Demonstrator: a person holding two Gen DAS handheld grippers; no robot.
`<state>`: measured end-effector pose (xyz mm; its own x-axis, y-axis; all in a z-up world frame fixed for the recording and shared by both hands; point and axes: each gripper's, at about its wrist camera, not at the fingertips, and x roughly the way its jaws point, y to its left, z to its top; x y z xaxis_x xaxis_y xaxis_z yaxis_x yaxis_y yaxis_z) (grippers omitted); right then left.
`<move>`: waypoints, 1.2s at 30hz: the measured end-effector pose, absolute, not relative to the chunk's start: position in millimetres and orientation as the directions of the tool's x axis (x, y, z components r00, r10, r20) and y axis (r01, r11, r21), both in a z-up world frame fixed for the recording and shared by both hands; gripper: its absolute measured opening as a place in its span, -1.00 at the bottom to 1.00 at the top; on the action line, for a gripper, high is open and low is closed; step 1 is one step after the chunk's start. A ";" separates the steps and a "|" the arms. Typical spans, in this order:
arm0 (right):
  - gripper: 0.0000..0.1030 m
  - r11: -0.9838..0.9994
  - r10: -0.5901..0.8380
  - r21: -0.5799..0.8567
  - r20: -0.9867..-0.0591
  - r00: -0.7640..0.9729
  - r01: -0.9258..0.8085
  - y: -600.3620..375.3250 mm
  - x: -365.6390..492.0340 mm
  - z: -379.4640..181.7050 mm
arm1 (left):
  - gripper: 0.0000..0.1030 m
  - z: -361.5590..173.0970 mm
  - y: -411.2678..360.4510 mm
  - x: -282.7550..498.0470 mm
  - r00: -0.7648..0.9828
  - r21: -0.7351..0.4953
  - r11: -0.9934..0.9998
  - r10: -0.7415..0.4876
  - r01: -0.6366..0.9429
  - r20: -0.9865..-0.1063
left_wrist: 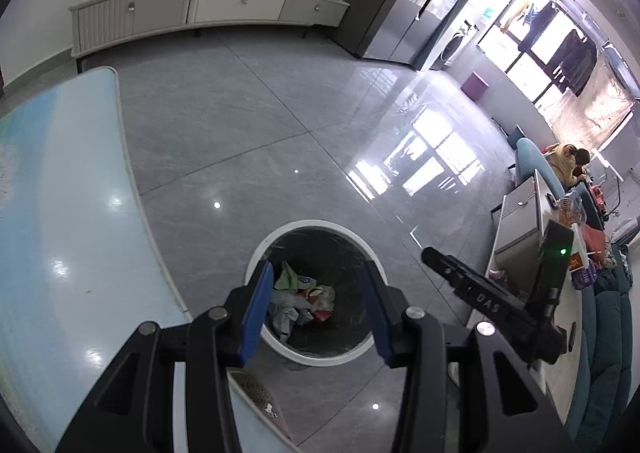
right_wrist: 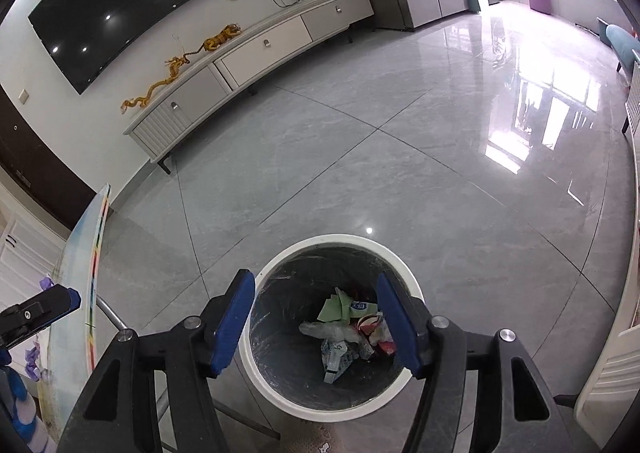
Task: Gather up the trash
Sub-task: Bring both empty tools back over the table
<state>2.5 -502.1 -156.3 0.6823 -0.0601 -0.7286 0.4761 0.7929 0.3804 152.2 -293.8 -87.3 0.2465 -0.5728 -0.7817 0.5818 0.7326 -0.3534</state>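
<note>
The white-rimmed trash bin (right_wrist: 332,329) stands on the grey tiled floor (right_wrist: 400,157), and everything else here is placed from it. The pale blue table (left_wrist: 60,213) lies to the bin's left, its edge just beside the rim. Both grippers hang above the bin's mouth, pitched steeply downward, so the bin lies straight ahead and below each pair of jaws.

The right gripper (right_wrist: 316,319) frames the opening squarely, jaws apart and nothing between them; it looks the better centred of the two. The left gripper (left_wrist: 316,305) sits over the bin's near rim, jaws also apart and empty (a narrower gap than the right's).

At the bottom of the bin lies the trash (right_wrist: 352,329): crumpled wrappers, a green paper scrap, clear plastic. Whether any piece came from these jaws cannot be told.
</note>
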 end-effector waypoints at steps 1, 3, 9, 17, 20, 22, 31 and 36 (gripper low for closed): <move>0.19 0.793 -0.068 0.381 -0.720 0.690 0.475 -500.7 -0.4 -149.9 | -0.16 -82.8 -285.3 149.7 0.266 -0.340 0.738 -0.568 0.583 -0.779; 0.19 0.796 -0.080 0.381 -0.703 0.707 0.469 -495.9 -5.6 -135.4 | -0.16 -73.5 -267.4 145.1 0.308 -0.307 0.752 -0.555 0.583 -0.773; 0.19 0.832 -0.090 0.361 -0.660 0.745 0.420 -464.2 -13.2 -97.3 | -0.16 -54.9 -197.5 134.6 0.389 -0.281 0.790 -0.535 0.545 -0.750; 0.19 0.901 -0.037 0.318 -0.619 0.784 0.295 -390.2 3.7 -57.7 | -0.14 -40.0 -63.6 130.2 0.522 -0.276 0.866 -0.476 0.416 -0.708; 0.19 0.919 -0.006 0.309 -0.610 0.792 0.245 -361.5 13.7 -49.6 | 0.06 -36.6 -13.6 133.7 0.579 -0.273 0.901 -0.428 0.338 -0.694; 0.19 0.930 0.018 0.301 -0.609 0.793 0.211 -341.4 21.2 -46.9 | 0.09 -37.4 22.1 136.2 0.609 -0.278 0.917 -0.397 0.284 -0.687; 0.19 0.961 0.168 0.275 -0.652 0.739 0.025 -234.7 78.5 -54.1 | 0.10 -65.2 168.4 160.4 0.696 -0.200 0.979 -0.158 0.021 -0.701; 0.19 0.961 0.256 0.257 -0.693 0.674 -0.101 -160.5 116.3 -66.2 | 0.10 -89.6 218.0 172.5 0.681 -0.205 0.976 -0.097 -0.079 -0.726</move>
